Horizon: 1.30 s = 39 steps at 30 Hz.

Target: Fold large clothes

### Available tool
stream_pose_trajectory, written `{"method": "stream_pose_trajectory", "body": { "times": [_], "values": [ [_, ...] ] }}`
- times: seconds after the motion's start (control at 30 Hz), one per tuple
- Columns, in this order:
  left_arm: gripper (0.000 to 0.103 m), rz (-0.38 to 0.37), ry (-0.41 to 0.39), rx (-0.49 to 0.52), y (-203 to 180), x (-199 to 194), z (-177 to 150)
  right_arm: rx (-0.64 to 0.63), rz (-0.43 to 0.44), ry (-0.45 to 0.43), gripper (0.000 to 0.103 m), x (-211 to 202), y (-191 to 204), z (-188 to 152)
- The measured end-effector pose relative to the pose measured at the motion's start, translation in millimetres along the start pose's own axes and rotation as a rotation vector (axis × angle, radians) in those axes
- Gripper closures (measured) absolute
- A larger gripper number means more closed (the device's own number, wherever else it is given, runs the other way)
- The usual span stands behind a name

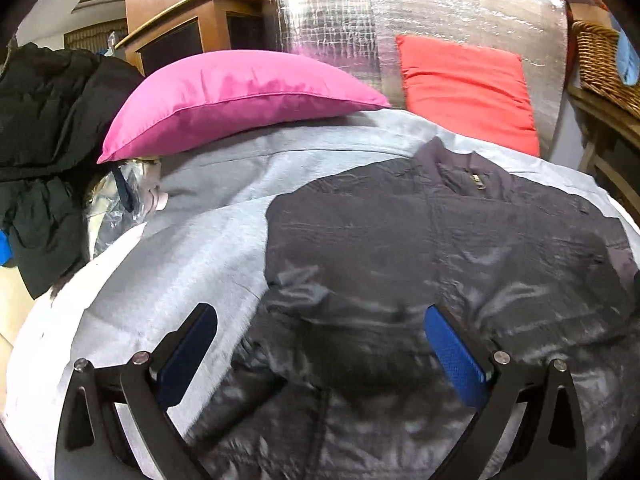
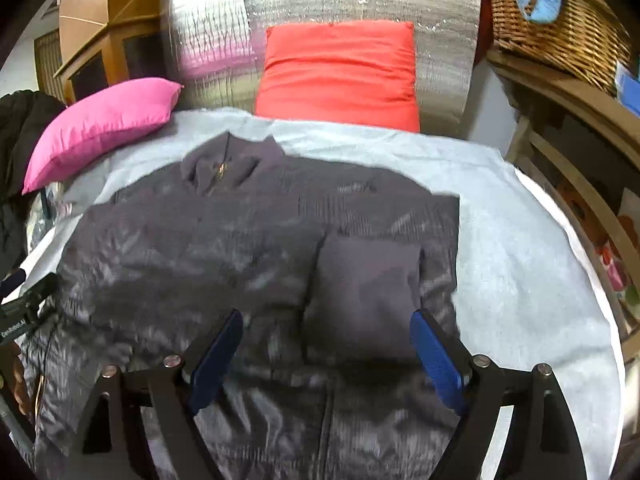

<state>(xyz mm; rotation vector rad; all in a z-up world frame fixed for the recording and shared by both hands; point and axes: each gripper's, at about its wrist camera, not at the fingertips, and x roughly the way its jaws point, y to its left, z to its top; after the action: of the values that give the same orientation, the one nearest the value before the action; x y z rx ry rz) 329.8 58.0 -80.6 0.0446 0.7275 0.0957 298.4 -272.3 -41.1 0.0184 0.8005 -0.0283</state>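
Note:
A dark grey quilted jacket point(image 1: 420, 248) lies flat on a light grey sheet point(image 1: 200, 232), collar and zip at the far end. It fills the middle of the right wrist view point(image 2: 224, 248), where its right sleeve point(image 2: 368, 288) lies folded in over the body. My left gripper point(image 1: 320, 336) is open and empty, just above the jacket's left lower part. My right gripper point(image 2: 326, 344) is open and empty, above the folded sleeve and lower body. The left gripper's black body shows at the left edge of the right wrist view point(image 2: 28, 304).
A pink pillow point(image 1: 240, 96) and a red pillow point(image 1: 468, 88) lie at the head against silver foil insulation point(image 1: 340, 12). Black clothing point(image 1: 48, 120) is piled at the left. A wicker basket point(image 2: 556, 20) sits on a wooden shelf point(image 2: 580, 112) at the right.

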Motion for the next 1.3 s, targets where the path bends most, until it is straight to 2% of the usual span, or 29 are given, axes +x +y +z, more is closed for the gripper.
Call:
{"method": "stream_pose_trajectory", "body": {
  "times": [0.13, 0.23, 0.3, 0.33, 0.37, 0.4, 0.47, 0.5, 0.57, 0.63, 0.7, 0.77, 0.83, 0.93, 1.0, 1.07, 1.23, 1.27, 1.3],
  "values": [
    [0.0, 0.0, 0.011, -0.05, 10.7, 19.8, 4.7, 0.031, 0.015, 0.0, 0.015, 27.7, -7.9, 20.7],
    [0.0, 0.002, 0.023, -0.041, 5.3, 33.4, 4.9, -0.027, -0.078, 0.021, 0.015, 58.6, -5.4, 27.4],
    [0.0, 0.026, 0.078, 0.01, -5.0, 53.6, -0.9, -0.063, -0.106, 0.096, 0.014, 88.0, -4.4, 23.7],
    [0.0, 0.017, 0.109, 0.013, -6.6, 64.2, -4.8, -0.066, -0.111, 0.104, 0.01, 98.3, -4.7, 20.2],
    [0.0, 0.002, 0.112, -0.011, -3.7, 67.2, -5.3, -0.059, -0.129, 0.085, 0.002, 99.6, -5.6, 19.2],
    [0.0, -0.014, 0.12, -0.04, 0.4, 69.1, -4.3, -0.032, -0.13, 0.087, 0.0, 101.9, -8.7, 18.3],
    [0.0, -0.038, 0.143, -0.079, 7.5, 71.6, -2.8, 0.02, -0.076, 0.099, 0.0, 104.4, -18.5, 17.7],
    [0.0, -0.023, 0.139, -0.077, 8.3, 68.2, -2.2, 0.029, -0.061, 0.099, 0.0, 103.3, -21.4, 18.0],
    [0.0, 0.033, 0.106, -0.06, 6.3, 54.8, -0.2, 0.053, -0.014, 0.075, 0.001, 90.3, -29.2, 19.6],
    [0.0, 0.05, 0.011, -0.033, -3.1, 28.1, 5.4, 0.099, 0.049, 0.02, 0.001, 68.7, -42.7, 19.0],
    [0.0, 0.025, -0.066, -0.014, -19.7, 5.9, 12.2, 0.148, 0.074, -0.027, 0.001, 50.9, -59.4, 19.6],
    [0.0, -0.029, -0.091, 0.007, -41.1, -5.4, 18.6, 0.222, 0.106, -0.037, 0.0, 41.6, -85.3, 27.2],
    [0.0, -0.104, -0.097, 0.042, -70.6, -7.8, 19.3, 0.269, 0.115, -0.021, 0.0, 43.9, -104.0, 35.0],
    [0.0, -0.111, -0.044, 0.105, -101.4, 12.9, 9.1, 0.392, 0.168, 0.016, 0.001, 58.2, -142.5, 40.8],
    [0.0, -0.087, 0.033, 0.136, -112.3, 40.6, -7.7, 0.454, 0.221, 0.052, 0.011, 71.5, -157.6, 41.6],
    [0.0, -0.105, 0.041, 0.11, -108.1, 48.7, -14.0, 0.466, 0.247, 0.099, 0.023, 88.6, -165.6, 42.9],
    [0.0, -0.094, 0.031, 0.113, -105.5, 48.6, -15.6, 0.485, 0.279, 0.174, 0.025, 126.8, -169.8, 46.9],
    [0.0, -0.09, 0.03, 0.116, -106.1, 52.4, -15.4, 0.476, 0.29, 0.167, 0.036, 128.9, -167.4, 49.1],
    [0.0, -0.089, 0.029, 0.116, -105.6, 52.6, -15.8, 0.45, 0.321, 0.184, 0.06, 131.5, -161.5, 53.5]
  ]
}}
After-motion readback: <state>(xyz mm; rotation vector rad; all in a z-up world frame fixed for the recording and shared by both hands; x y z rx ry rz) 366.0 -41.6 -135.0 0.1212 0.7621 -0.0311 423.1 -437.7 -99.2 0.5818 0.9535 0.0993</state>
